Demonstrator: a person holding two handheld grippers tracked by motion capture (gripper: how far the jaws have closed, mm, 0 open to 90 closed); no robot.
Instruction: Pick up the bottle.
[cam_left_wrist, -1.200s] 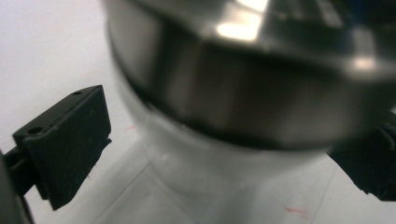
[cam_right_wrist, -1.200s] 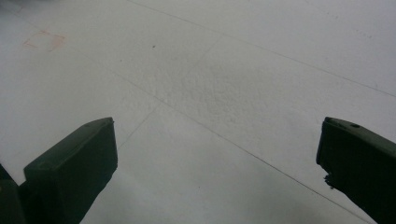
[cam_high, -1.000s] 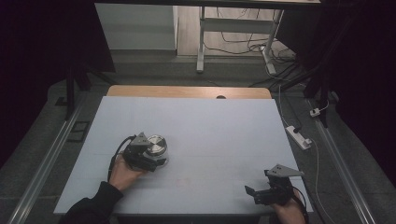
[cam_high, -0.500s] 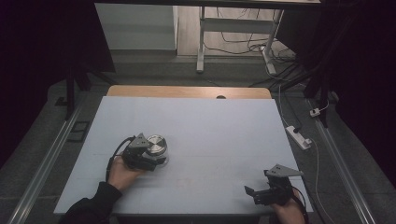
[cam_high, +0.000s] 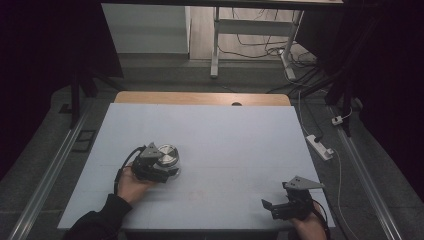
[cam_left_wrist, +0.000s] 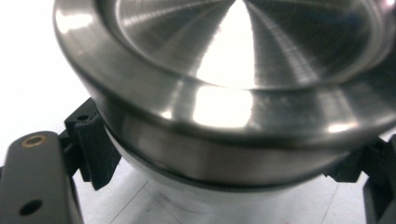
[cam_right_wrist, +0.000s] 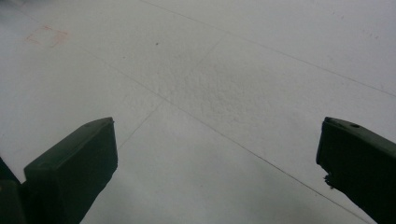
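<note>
Hidden or cut off: in the left gripper view the metal weight (cam_left_wrist: 224, 93) runs past the top and right edges, so its full outline and its base are not visible; the right-hand jaw is largely behind it. In the high view the left gripper (cam_high: 165, 170) covers the near side of the weight (cam_high: 167, 154), and the contact of pads with metal cannot be made out there. The right gripper (cam_high: 285, 206) sits at the bottom edge, the hand behind it partly cropped.

Item, one: round weight of brushed silver metal, shallow dished top with fine turned rings, thick rounded rim, a dark seam below the rim, possibly a paler lower section, though the close view is too tight to be sure. It stands upright on the tabletop (cam_high: 225, 135), between the left gripper's jaws, at their tips.

Left gripper, one: jaws have just been closing and now press the weight's sides below the rim; ribbed black pads (cam_left_wrist: 95, 147) touch the metal.

Right gripper (cam_right_wrist: 215, 177), one: jaws spread wide apart, nothing between them, bare pale tabletop (cam_right_wrist: 224, 84) ahead of them. Well apart from the weight.

Also counted: one faint red square mark (cam_right_wrist: 46, 36) on the tabletop, ahead and left of the right gripper.
</note>
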